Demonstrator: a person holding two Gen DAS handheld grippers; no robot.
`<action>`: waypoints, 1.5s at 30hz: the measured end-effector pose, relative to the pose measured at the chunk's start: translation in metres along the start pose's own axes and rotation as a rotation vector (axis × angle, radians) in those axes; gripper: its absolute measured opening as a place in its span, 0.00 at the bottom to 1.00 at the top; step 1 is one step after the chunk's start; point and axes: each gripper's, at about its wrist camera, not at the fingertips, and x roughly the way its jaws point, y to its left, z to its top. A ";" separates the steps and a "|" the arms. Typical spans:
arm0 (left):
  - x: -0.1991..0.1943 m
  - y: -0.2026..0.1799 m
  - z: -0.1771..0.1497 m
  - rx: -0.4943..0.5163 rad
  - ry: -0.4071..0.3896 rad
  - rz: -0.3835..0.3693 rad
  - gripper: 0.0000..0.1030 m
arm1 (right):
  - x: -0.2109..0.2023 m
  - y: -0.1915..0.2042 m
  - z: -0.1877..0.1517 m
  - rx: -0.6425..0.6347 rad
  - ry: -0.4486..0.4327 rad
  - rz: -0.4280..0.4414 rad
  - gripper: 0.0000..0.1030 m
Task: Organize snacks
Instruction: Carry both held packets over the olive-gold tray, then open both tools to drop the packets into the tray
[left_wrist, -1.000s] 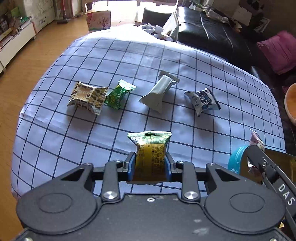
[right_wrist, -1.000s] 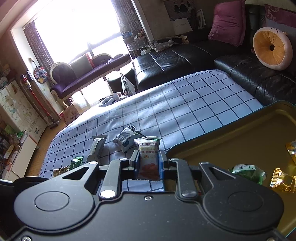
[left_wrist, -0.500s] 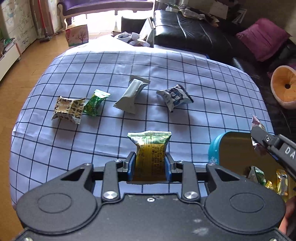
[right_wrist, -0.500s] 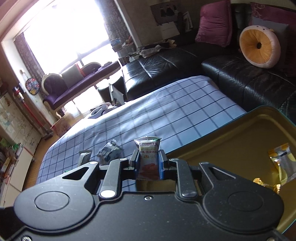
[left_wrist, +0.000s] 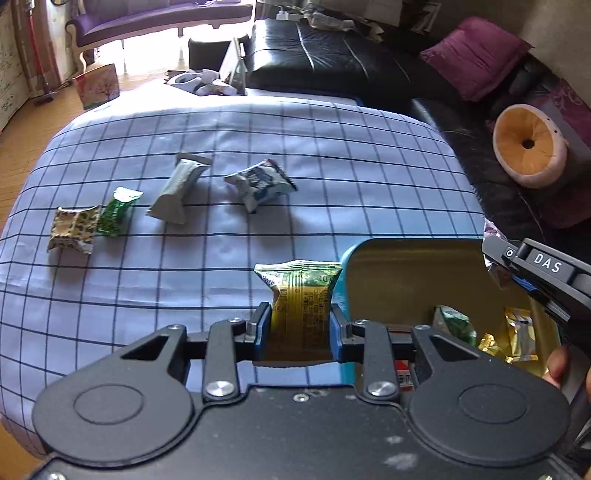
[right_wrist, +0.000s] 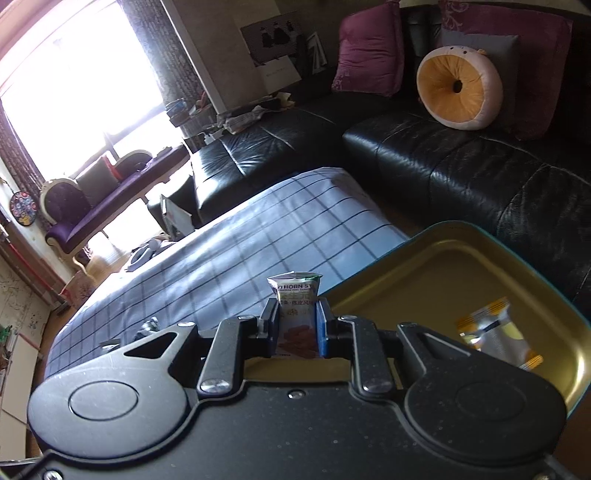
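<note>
Four crinkly foil packets loose on checked cloth of counter (left_wrist: 332, 155): leopard-print packet (left_wrist: 72, 229), green packet (left_wrist: 118, 210), long grey bar (left_wrist: 181, 188), puffy blue-white packet (left_wrist: 260, 181). Left gripper (left_wrist: 300, 326) clamped on flat yellow-green packet (left_wrist: 300, 295), just beside teal rim of gold-lined tin (left_wrist: 406, 280). Right gripper (right_wrist: 295, 328) clamped on slim white packet (right_wrist: 297, 314), over tin edge. Several glossy packets inside tin.
</note>
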 end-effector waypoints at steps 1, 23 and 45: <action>0.001 -0.004 0.000 0.005 0.000 -0.006 0.30 | 0.000 -0.005 0.001 0.004 -0.001 -0.011 0.28; 0.026 -0.075 0.006 0.040 -0.025 -0.010 0.36 | -0.017 -0.054 0.010 0.031 -0.092 -0.063 0.36; 0.018 -0.075 0.002 0.068 -0.084 0.065 0.45 | -0.017 -0.041 0.006 -0.039 -0.085 -0.079 0.44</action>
